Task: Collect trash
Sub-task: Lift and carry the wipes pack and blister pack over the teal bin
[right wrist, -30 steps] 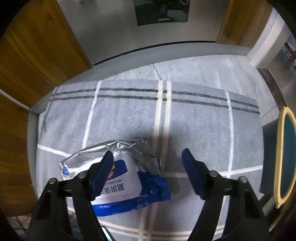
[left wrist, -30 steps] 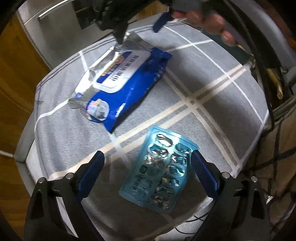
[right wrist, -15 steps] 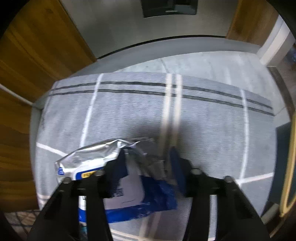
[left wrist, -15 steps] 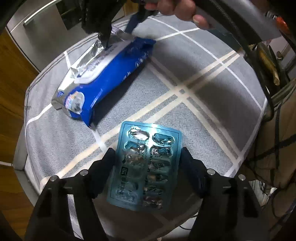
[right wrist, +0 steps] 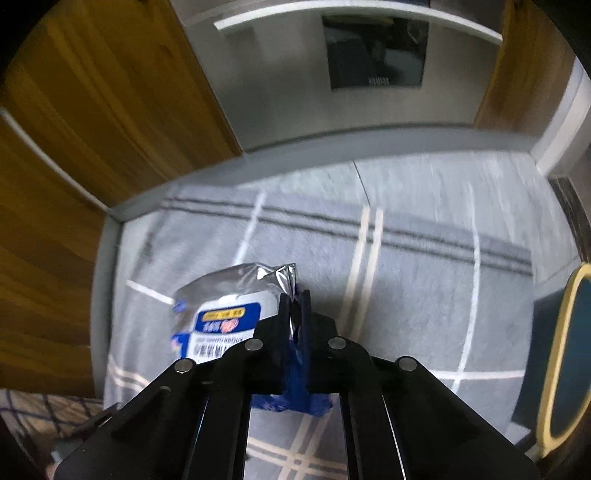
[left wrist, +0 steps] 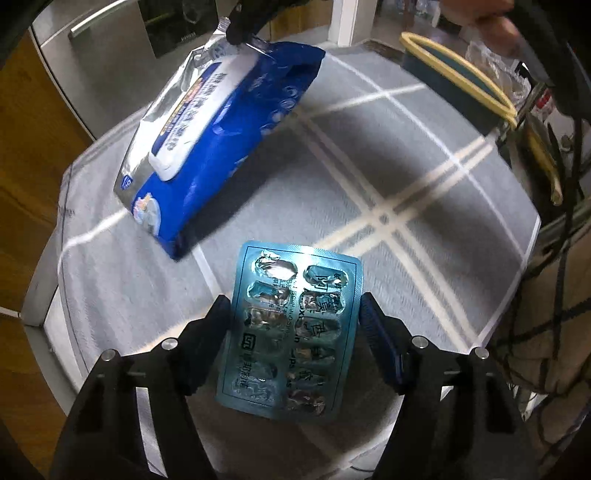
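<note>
A blue and silver wet-wipe pack (left wrist: pixel 218 122) hangs tilted above the grey checked tablecloth (left wrist: pixel 388 155). My right gripper (right wrist: pixel 294 299) is shut on the pack's crimped silver end (right wrist: pixel 284 275) and holds it up; the gripper shows at the top of the left wrist view (left wrist: pixel 243 31). A used teal blister pack (left wrist: pixel 291 332) sits between the fingers of my left gripper (left wrist: pixel 295 314), which is shut on its two long edges and holds it off the cloth.
A dark bin with a yellow rim (left wrist: pixel 461 74) stands at the table's far right, also seen in the right wrist view (right wrist: pixel 565 354). A steel appliance (right wrist: pixel 369 74) and wooden cabinets (right wrist: pixel 92 110) lie beyond the table. Cables and a checked fabric (left wrist: pixel 546 295) hang at the right edge.
My left gripper closed on the blister pack and raised it. My right gripper closed on the wipe pack's end and lifted it off the cloth.
</note>
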Demonstrator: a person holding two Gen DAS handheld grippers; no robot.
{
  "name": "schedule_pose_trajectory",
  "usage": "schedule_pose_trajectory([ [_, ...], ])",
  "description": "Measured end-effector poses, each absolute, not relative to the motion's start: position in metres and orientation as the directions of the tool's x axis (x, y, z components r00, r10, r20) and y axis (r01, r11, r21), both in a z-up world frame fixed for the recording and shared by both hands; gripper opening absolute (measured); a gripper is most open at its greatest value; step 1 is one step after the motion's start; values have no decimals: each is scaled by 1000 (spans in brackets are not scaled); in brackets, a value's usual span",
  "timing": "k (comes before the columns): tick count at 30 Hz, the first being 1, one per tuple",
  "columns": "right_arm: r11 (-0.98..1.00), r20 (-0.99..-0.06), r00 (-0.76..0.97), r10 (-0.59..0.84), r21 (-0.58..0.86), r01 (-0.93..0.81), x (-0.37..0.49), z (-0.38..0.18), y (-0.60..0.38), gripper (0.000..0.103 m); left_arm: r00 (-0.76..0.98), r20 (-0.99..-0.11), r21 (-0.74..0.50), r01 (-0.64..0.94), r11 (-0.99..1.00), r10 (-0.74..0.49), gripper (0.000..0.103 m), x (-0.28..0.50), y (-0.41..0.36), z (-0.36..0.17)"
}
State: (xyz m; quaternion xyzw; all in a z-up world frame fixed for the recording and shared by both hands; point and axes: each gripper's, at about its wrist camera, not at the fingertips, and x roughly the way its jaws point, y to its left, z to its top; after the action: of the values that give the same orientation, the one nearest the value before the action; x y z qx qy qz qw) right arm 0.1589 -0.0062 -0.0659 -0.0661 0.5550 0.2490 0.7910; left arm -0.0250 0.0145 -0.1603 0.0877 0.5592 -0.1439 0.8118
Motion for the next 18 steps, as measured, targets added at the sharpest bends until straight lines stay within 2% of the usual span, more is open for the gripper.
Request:
schedule_pose_trajectory([
  [6,857,-865,319,387,210,-471,154,-29,-24,4,407,-904,1,317,948,-135,70,-17,5,-136],
  [11,868,-844,398,361,148,-473,149,-5,-41,4,457,-878,13,314,949,-139,71,-11,-5,-117],
  [18,890,-815,449,367,167,-425,150,17,-84,4,497,-850,-5,324,946,-175,71,-2,-21,-93],
])
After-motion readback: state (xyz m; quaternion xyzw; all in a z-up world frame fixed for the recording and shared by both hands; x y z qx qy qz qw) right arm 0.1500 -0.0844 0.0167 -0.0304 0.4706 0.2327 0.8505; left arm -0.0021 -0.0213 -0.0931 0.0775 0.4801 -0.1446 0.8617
